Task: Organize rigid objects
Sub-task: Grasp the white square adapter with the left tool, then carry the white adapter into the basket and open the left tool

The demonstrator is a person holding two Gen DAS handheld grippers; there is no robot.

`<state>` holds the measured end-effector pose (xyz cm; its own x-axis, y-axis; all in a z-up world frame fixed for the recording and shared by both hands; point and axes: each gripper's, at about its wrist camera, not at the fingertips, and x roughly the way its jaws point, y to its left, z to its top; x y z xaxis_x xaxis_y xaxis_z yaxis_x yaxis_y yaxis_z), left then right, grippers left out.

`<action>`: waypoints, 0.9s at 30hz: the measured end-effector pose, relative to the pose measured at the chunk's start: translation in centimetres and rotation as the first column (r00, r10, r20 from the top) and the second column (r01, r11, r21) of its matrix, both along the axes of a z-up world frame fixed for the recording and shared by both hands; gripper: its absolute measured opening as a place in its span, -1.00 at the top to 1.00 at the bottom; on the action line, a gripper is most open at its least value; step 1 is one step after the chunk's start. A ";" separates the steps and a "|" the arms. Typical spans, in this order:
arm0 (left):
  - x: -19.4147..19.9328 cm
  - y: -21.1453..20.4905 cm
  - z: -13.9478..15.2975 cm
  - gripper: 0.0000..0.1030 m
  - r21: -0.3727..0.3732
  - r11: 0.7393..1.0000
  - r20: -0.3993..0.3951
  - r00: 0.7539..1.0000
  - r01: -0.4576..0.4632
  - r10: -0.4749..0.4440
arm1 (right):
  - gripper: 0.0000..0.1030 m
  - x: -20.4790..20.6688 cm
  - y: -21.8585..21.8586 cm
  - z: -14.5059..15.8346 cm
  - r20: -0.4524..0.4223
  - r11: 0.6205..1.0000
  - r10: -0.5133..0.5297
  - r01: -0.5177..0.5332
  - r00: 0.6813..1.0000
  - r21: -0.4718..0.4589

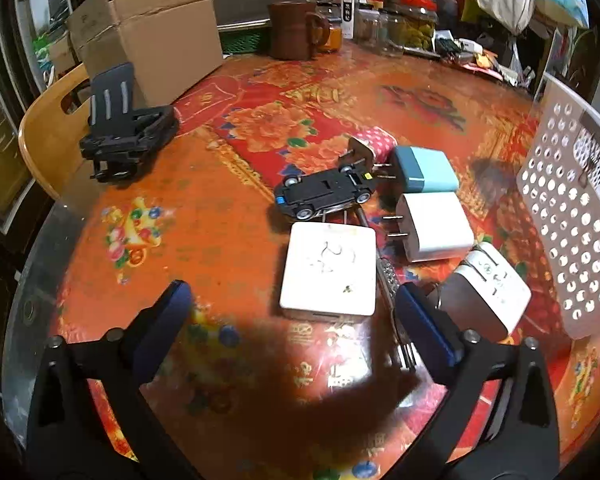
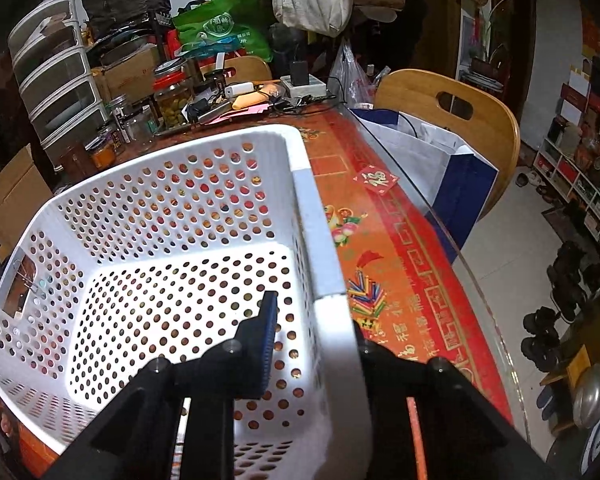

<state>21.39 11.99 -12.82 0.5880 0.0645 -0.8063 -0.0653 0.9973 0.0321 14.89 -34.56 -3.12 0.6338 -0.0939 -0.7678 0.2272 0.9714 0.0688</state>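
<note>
My left gripper (image 1: pixel 292 308) is open and empty, low over the table, just short of a flat white square box (image 1: pixel 328 274). Beyond it lie an upside-down black toy car (image 1: pixel 326 194), a blue charger (image 1: pixel 424 168), a white charger (image 1: pixel 434 226) and a white plug adapter (image 1: pixel 490 290) by my right finger. A thin metal tool (image 1: pixel 388 276) lies between them. The white perforated basket (image 1: pixel 572 216) stands at the right. In the right wrist view my right gripper (image 2: pixel 312 344) is shut on the basket's right wall (image 2: pixel 324 264); the basket is empty.
A black phone stand (image 1: pixel 124 132) sits at the left, a cardboard box (image 1: pixel 156 36) and a brown mug (image 1: pixel 294 30) behind. Jars and clutter line the table's far edge (image 2: pixel 172 96). Wooden chairs (image 2: pixel 456 120) and a paper bag (image 2: pixel 428 156) stand beside the table edge.
</note>
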 end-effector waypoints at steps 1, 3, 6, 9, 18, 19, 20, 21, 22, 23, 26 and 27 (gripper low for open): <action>0.2 0.2 0.0 -0.69 -0.018 1.000 0.002 1.000 -0.003 0.003 | 0.62 0.0 0.0 0.0 -0.002 1.000 0.000 0.000 1.000 -0.001; 0.5 0.6 -0.2 -0.45 -0.051 0.998 -0.006 1.000 -0.020 0.020 | 0.62 0.0 0.0 0.0 -0.001 1.000 0.001 -0.001 1.000 0.000; 0.7 0.7 -0.7 -0.27 -0.087 0.996 -0.014 1.000 -0.019 0.018 | 0.61 0.0 0.1 0.0 -0.001 1.000 0.002 -0.002 1.000 0.001; 0.8 0.1 -0.9 -0.10 -0.056 0.998 -0.008 1.000 -0.017 0.017 | 0.61 0.0 0.2 0.0 0.001 1.000 0.005 -0.005 1.000 -0.002; -1.0 -1.0 0.7 0.17 -0.021 1.000 0.081 0.997 0.008 -0.007 | 0.61 0.0 0.1 -0.1 0.002 1.000 0.008 -0.008 1.000 -0.003; -1.5 -1.1 1.3 0.17 -0.016 1.000 0.102 0.995 0.010 -0.008 | 0.61 0.1 0.2 -0.1 0.001 1.000 0.008 -0.008 1.000 -0.004; -2.0 -1.3 2.2 0.17 -0.007 1.000 0.129 0.992 0.012 -0.011 | 0.61 0.1 0.2 -0.1 0.002 1.000 0.009 -0.009 1.000 -0.005; -2.3 -1.4 2.7 0.17 -0.001 1.000 0.140 0.990 0.016 -0.016 | 0.61 0.1 0.1 -0.1 0.002 1.000 0.010 -0.010 1.000 -0.004; -2.5 -1.6 3.4 0.17 0.009 1.000 0.152 0.988 0.021 -0.022 | 0.61 0.1 0.1 -0.1 0.003 1.000 0.010 -0.010 1.000 -0.004; -2.7 -1.9 4.2 0.17 0.022 0.999 0.163 0.986 0.027 -0.030 | 0.61 0.1 0.1 -0.1 0.004 1.000 0.010 -0.010 1.000 -0.003; -3.1 -2.8 6.1 0.17 0.050 0.998 0.188 0.980 0.048 -0.057 | 0.61 0.1 0.2 -0.1 0.008 1.000 0.014 -0.014 1.000 -0.001; -3.3 -3.1 6.6 0.17 0.053 0.997 0.194 0.979 0.055 -0.064 | 0.61 0.1 0.1 -0.1 0.010 1.000 0.016 -0.016 1.000 0.001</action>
<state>18.11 8.88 -6.23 0.7377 0.0597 -0.6724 -0.0157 0.9973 0.0714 15.01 -34.49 -3.25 0.6430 -0.0830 -0.7613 0.2113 0.9747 0.0722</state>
